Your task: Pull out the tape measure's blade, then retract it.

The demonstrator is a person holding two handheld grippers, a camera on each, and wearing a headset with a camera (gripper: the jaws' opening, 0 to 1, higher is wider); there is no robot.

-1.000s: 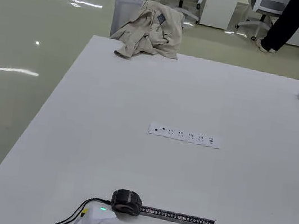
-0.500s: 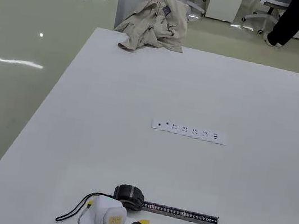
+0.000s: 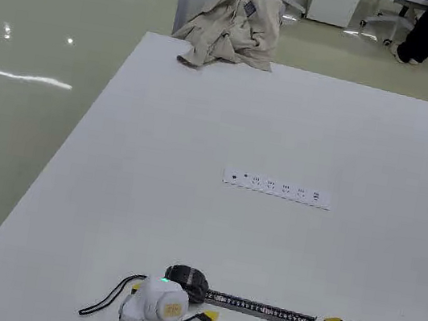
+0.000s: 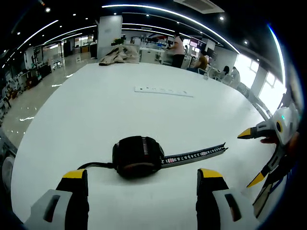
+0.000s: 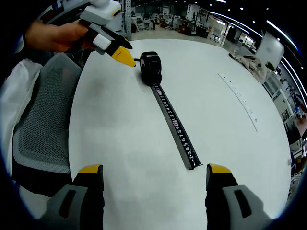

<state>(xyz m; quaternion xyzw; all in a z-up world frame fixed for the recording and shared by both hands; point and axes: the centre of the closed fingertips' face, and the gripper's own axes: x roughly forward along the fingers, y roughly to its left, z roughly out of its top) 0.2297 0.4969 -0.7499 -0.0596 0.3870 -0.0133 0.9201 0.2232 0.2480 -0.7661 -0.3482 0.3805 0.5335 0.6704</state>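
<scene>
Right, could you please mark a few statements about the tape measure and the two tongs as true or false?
1. The blade lies pulled out along the table. True.
2. The left tongs are shut on the case. False: they are open, and the case sits ahead between the jaws, untouched.
3. The right tongs clamp the blade's tip. False: they are open, and the tip lies free on the table just ahead of them.
4. A white power strip lies farther up the table, beyond the tape. True.
</scene>
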